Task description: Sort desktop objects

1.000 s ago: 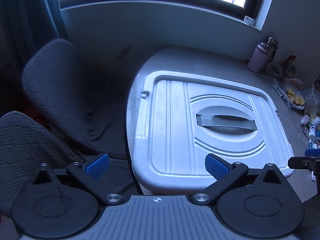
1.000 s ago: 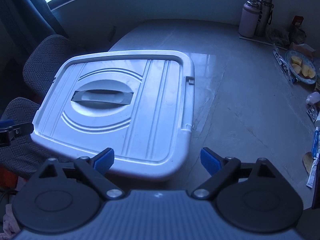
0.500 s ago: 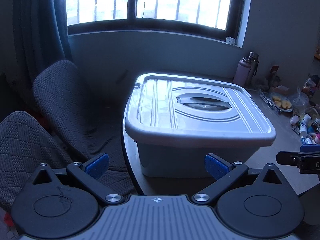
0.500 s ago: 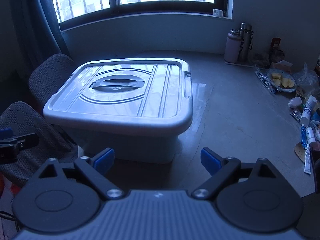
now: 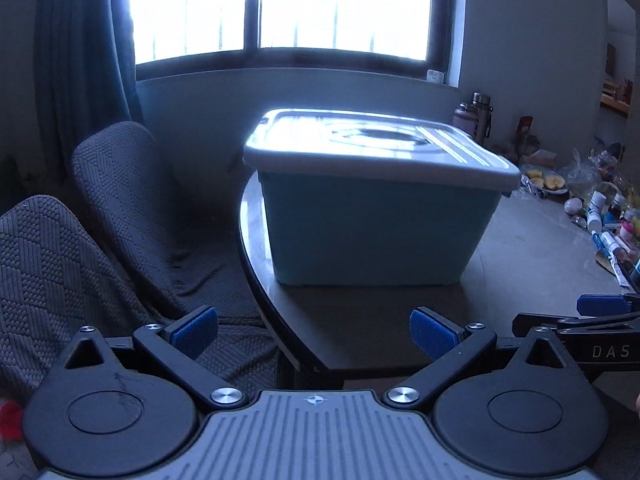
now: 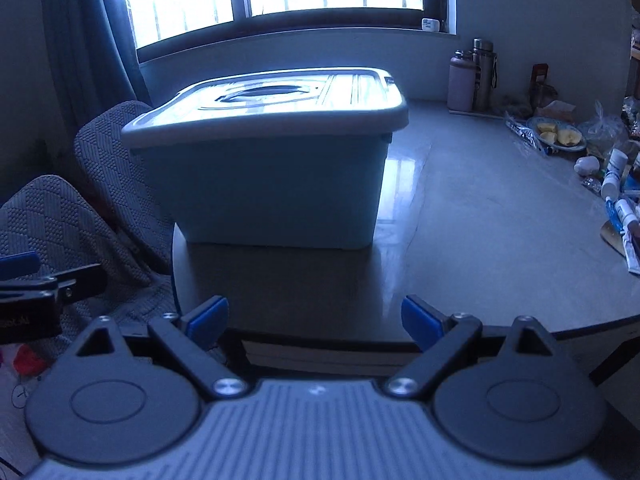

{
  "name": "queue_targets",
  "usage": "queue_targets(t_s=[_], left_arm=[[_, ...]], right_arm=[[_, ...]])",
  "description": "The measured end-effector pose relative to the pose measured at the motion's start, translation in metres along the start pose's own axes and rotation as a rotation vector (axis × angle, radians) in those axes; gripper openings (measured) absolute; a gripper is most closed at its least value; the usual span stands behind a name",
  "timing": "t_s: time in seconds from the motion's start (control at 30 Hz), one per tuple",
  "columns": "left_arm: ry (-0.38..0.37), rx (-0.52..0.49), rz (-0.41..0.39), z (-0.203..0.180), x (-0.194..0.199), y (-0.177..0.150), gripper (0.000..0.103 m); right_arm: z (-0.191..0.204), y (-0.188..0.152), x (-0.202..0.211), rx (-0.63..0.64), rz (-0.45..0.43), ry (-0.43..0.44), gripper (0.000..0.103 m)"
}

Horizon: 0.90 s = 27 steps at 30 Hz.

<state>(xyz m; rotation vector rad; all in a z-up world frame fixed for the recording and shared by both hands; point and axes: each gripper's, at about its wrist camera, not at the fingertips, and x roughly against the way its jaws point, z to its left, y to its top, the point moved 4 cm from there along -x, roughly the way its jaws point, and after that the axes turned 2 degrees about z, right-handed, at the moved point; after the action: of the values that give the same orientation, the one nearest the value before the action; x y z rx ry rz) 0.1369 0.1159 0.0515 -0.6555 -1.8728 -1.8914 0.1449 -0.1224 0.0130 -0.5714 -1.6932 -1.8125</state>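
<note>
A light blue storage box (image 5: 376, 232) with a grey lid (image 5: 372, 148) shut on it stands on the table's left end; it also shows in the right wrist view (image 6: 268, 192). Small bottles and tubes (image 5: 604, 232) lie in a clutter at the table's right side, also in the right wrist view (image 6: 620, 208). My left gripper (image 5: 314, 332) is open and empty, low in front of the table edge. My right gripper (image 6: 314, 322) is open and empty, also at the table's front edge, short of the box.
Two grey padded chairs (image 5: 116, 200) stand left of the table. Two flasks (image 6: 472, 76) stand at the back by the wall. A plate of fruit pieces (image 6: 558, 136) and bags sit at the right. Bare tabletop (image 6: 480, 240) lies between box and clutter.
Both grippers have dropped and pulled back from above the box lid to table height, so the box now shows from the side. Both stay open.
</note>
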Motion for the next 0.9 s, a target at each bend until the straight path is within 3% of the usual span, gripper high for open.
queue_targets(t_s=[0.33, 0.67, 0.9], left_arm=[[0.024, -0.029, 0.026, -0.004, -0.011, -0.038, 0.103], [0.041, -0.073, -0.018, -0.011, -0.013, -0.043, 0.103], [0.035, -0.048, -0.014, -0.015, -0.013, -0.042, 0.103]], right_arm=[[0.007, -0.030, -0.001, 0.024, -0.050, -0.016, 0.094], [0.005, -0.044, 0.000, 0.003, -0.076, -0.022, 0.094], [0.003, -0.044, 0.001, -0.016, -0.094, -0.025, 0.094]])
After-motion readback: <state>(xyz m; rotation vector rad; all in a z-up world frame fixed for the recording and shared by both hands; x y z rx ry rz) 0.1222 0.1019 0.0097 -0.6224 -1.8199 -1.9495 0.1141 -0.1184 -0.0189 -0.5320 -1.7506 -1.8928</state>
